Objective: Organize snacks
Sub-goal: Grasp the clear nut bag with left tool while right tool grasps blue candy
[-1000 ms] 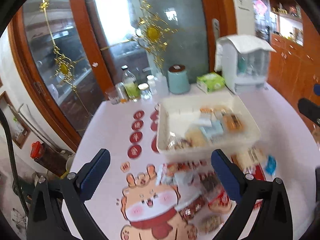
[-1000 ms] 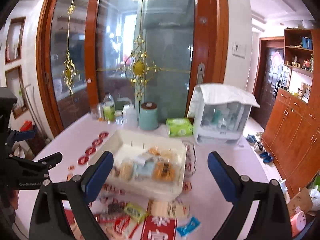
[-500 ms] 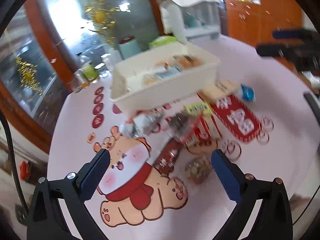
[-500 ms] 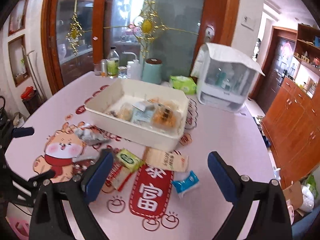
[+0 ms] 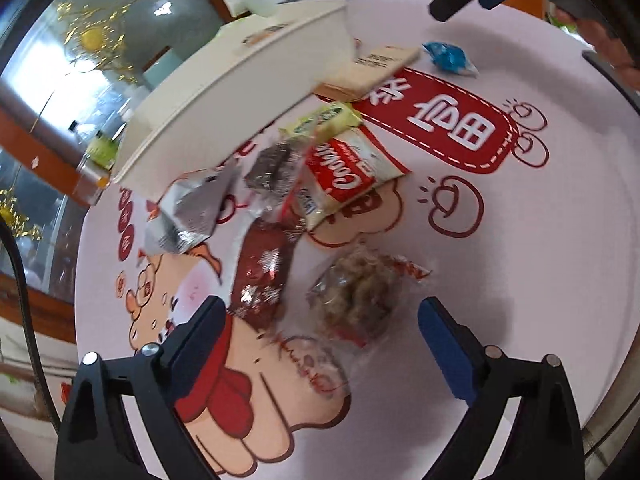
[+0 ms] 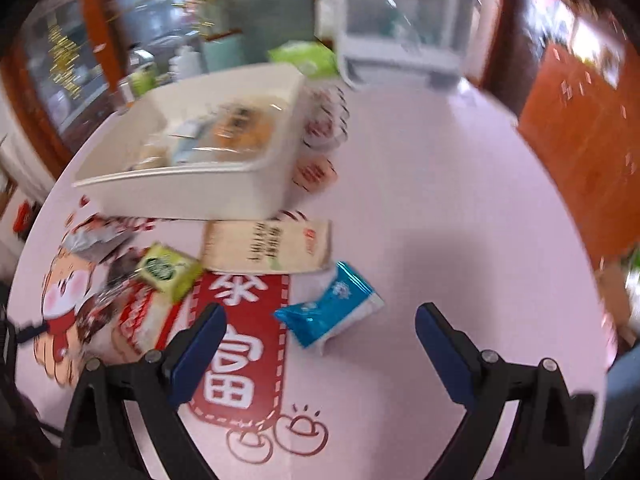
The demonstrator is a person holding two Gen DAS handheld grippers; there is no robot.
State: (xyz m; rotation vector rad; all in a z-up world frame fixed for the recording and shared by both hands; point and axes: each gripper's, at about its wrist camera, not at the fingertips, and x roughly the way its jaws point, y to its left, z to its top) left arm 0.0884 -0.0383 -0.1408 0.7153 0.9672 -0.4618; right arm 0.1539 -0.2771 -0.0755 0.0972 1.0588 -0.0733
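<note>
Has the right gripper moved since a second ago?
Yes. The right gripper has dropped toward the table, nearing the blue packet; the white bin now sits higher in view.

Both the left gripper (image 5: 320, 328) and right gripper (image 6: 320, 332) show black frames, blue pads, apparently silver screws.

Both claws dropped toward loose snacks (image 5: 352, 300), closer now.

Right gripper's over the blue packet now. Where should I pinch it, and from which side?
Pinch the blue packet across its puffy middle, coming straight down with the open right gripper. It lies flat and alone on the table, tilted diagonally, crimped ends thin.
</note>
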